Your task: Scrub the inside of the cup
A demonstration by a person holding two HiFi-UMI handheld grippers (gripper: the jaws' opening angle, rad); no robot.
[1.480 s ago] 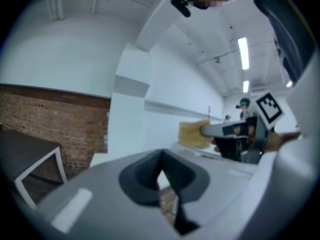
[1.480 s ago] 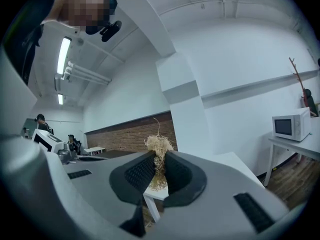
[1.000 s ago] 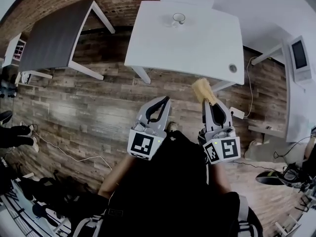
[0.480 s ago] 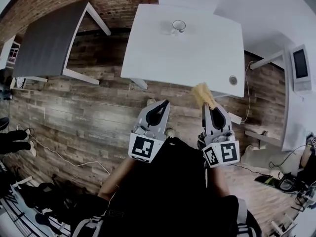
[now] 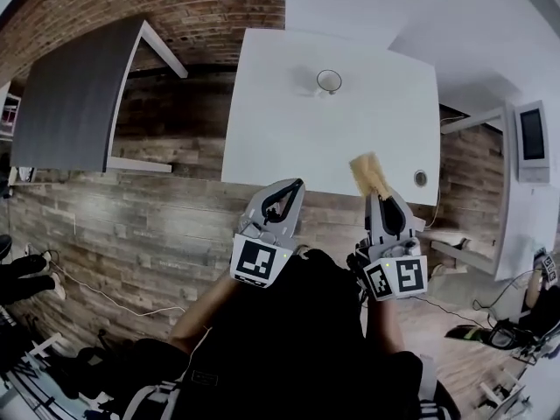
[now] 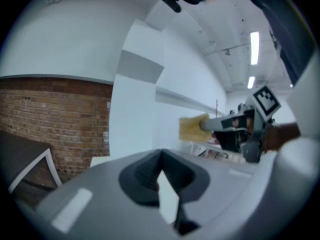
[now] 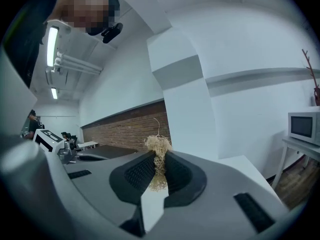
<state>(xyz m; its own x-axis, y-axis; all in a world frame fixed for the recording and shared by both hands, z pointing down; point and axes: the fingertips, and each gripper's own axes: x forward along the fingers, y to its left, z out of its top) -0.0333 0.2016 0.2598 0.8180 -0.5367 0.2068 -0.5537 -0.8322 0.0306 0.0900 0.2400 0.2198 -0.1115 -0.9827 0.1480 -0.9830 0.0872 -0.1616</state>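
**Head view: pad in hand, cup not yet reached**

Head view shows the small clear glass cup (image 5: pixel 329 80) standing upright toward the far side of the white rectangular table (image 5: pixel 280 138), well apart from both tools. The right gripper (image 5: pixel 374 194) is clamped on a yellow fibrous scrubbing pad (image 5: pixel 367 173), which juts out over the table's near edge. The right gripper view shows the fibres pinched between its jaws. The left gripper (image 5: pixel 296 185) is closed tight with nothing between its jaws, and it hovers by the near edge. Only holding the pad looks done. Reaching the cup, steadying it, pushing the pad inside and rubbing the wall all appear left to do.
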